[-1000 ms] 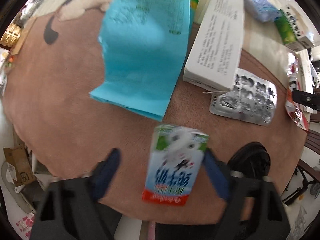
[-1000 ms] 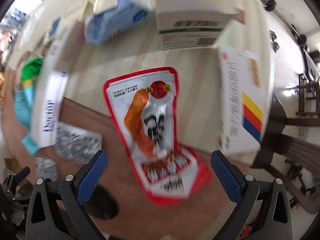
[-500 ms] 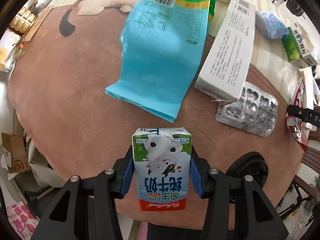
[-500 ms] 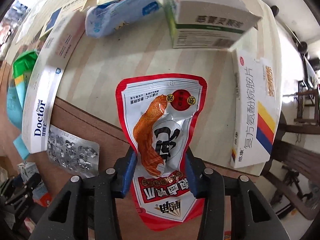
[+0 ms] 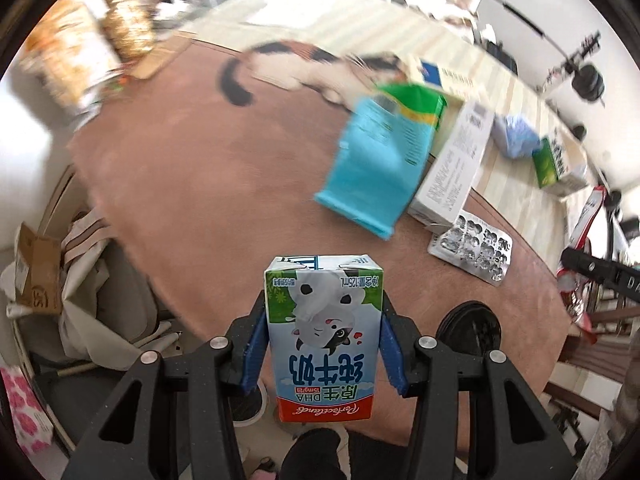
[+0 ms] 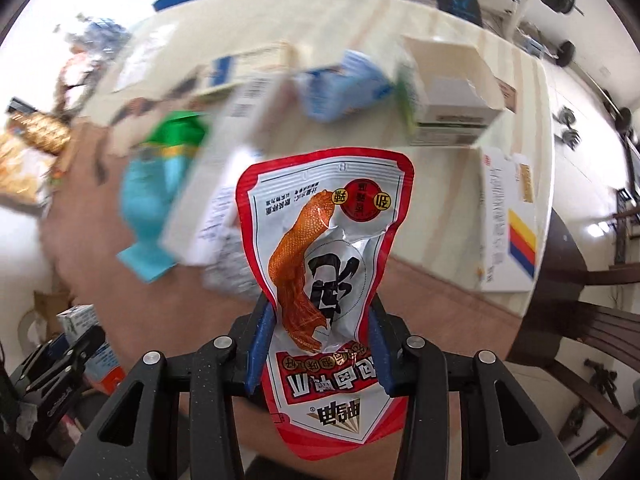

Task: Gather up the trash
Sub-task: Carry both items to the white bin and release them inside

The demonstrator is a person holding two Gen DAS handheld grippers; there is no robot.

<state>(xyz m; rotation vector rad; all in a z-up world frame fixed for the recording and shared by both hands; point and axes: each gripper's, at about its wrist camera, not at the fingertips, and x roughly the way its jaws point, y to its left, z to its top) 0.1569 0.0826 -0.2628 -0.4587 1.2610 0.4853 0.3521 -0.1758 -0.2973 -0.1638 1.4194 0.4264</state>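
Note:
My left gripper (image 5: 323, 344) is shut on a small milk carton (image 5: 323, 332) with a cartoon cow, held upside down above the brown table (image 5: 192, 184). My right gripper (image 6: 318, 344) is shut on a red and white snack pouch (image 6: 324, 280), lifted off the table. The left gripper and its carton also show at the lower left of the right wrist view (image 6: 84, 344). The right gripper with the pouch shows at the right edge of the left wrist view (image 5: 580, 276).
On the table lie a blue-green bag (image 5: 380, 160), a long white box (image 5: 452, 172), a silver blister pack (image 5: 472, 248), a green-white box (image 5: 556, 164), a crumpled blue wrapper (image 5: 516, 136) and a box with yellow, red and blue stripes (image 6: 508, 220). A black bin (image 5: 468, 328) stands below the table edge.
Both grippers closed from open, the left on the milk carton and the right on the snack pouch, then lifted them up and back from the table.

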